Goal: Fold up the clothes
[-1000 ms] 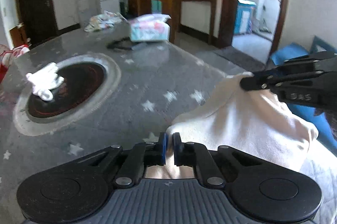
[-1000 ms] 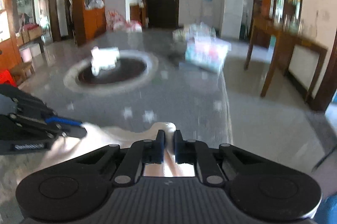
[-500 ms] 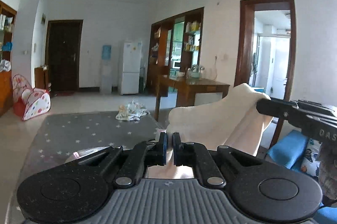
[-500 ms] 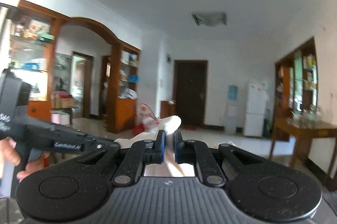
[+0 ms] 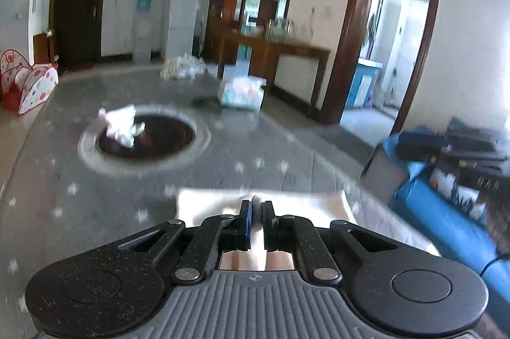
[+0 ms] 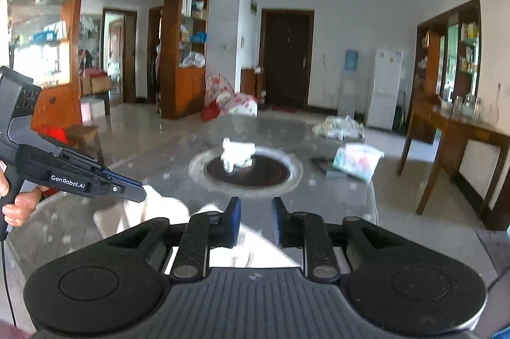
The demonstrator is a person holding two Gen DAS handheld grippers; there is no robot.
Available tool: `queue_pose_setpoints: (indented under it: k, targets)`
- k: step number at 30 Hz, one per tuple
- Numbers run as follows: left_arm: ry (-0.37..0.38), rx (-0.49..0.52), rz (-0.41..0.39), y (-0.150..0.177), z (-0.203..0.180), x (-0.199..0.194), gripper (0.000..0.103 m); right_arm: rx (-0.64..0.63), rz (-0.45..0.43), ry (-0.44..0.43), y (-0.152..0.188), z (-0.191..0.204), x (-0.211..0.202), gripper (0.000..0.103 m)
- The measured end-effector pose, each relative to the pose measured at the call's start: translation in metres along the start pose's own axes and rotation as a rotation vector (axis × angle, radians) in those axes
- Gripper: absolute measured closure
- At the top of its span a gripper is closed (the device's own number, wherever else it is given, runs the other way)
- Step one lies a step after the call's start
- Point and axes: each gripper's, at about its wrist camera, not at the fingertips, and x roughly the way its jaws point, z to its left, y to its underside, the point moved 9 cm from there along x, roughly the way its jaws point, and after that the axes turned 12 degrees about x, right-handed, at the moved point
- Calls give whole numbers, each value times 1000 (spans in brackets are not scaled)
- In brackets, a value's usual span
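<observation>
A cream garment lies partly spread on the grey star-patterned table just ahead of me. My left gripper is shut on a thin fold of its edge. In the right wrist view the left gripper pinches the cream garment at the left, held by a person's hand. My right gripper has its jaws opening; the cloth lies below and behind the pads, which do not press on it. The right gripper shows blurred at the right in the left wrist view.
A round dark recess in the table holds a crumpled white cloth. Beyond it lie a pastel tissue pack and a heap of clothes. A blue seat stands beside the table's right edge.
Half a second ago both grippers held the garment up in the air. Now it is down on the table, and the right jaws have opened and let go of it.
</observation>
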Motion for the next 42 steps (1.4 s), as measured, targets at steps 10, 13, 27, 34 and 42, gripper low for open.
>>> queue_pose_setpoints:
  k: [10, 13, 27, 34, 42]
  targets:
    - [-11, 1, 35, 65, -26, -23, 74, 60, 80, -3, 42, 20, 2, 30]
    - [-28, 4, 39, 73, -31, -29, 60, 79, 94, -4, 55, 25, 2, 23]
    - [-107, -41, 86, 101, -36, -38, 27, 183, 130, 25, 90, 32, 4, 7]
    - [-196, -59, 101, 108, -34, -45, 8, 297, 112, 49, 99, 33, 3, 4]
    - [-243, -117, 104, 114, -32, -45, 0, 371, 115, 54, 111, 36, 4, 4]
